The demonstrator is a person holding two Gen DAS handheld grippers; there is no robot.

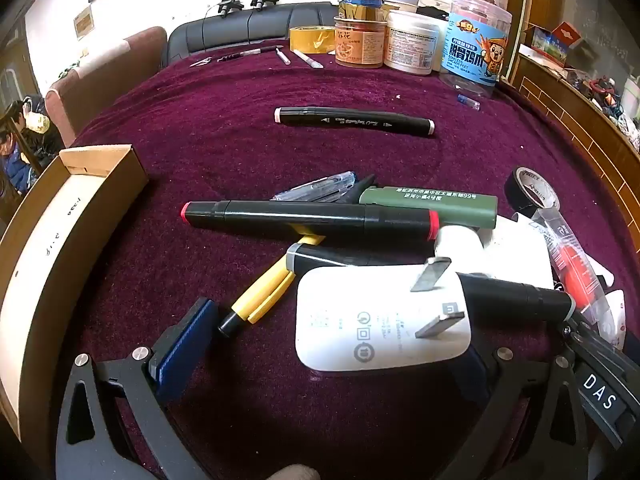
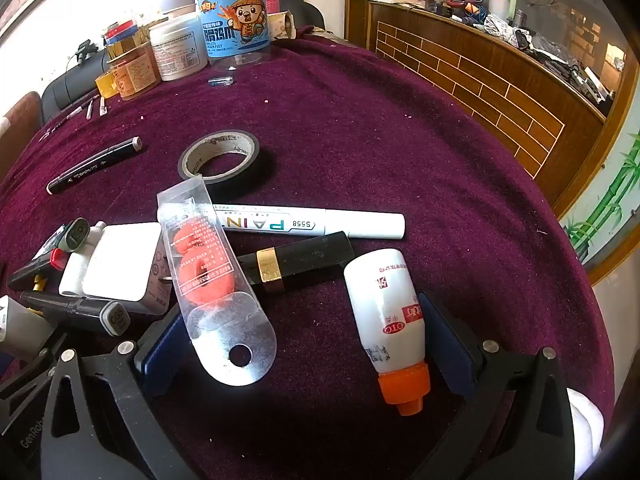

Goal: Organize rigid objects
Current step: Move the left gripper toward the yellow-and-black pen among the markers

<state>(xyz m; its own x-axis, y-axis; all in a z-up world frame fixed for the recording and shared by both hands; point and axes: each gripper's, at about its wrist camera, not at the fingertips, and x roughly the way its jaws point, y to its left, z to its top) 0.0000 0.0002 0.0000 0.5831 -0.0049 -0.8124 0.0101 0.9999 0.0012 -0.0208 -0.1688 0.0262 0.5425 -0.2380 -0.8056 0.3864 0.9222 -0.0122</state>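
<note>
White plastic, the charger (image 1: pixel 380 320) lay prongs up between the left gripper's (image 1: pixel 332 344) spread fingers (image 1: pixel 184 336), atop a marker heap on the maroon surface (image 1: pixel 224 152). A cardboard box (image 1: pixel 76 216) sat left. The right gripper (image 2: pixel 308 344) was released too, framing a blister pack (image 2: pixel 212 280) and small bottle (image 2: pixel 384 312).

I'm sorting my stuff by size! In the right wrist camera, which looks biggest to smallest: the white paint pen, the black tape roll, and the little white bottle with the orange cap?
1. White paint pen, longest.
2 and 3. Bottle and black tape roll look about alike; the bottle lies nearer the camera, so I won't rank them.
</note>
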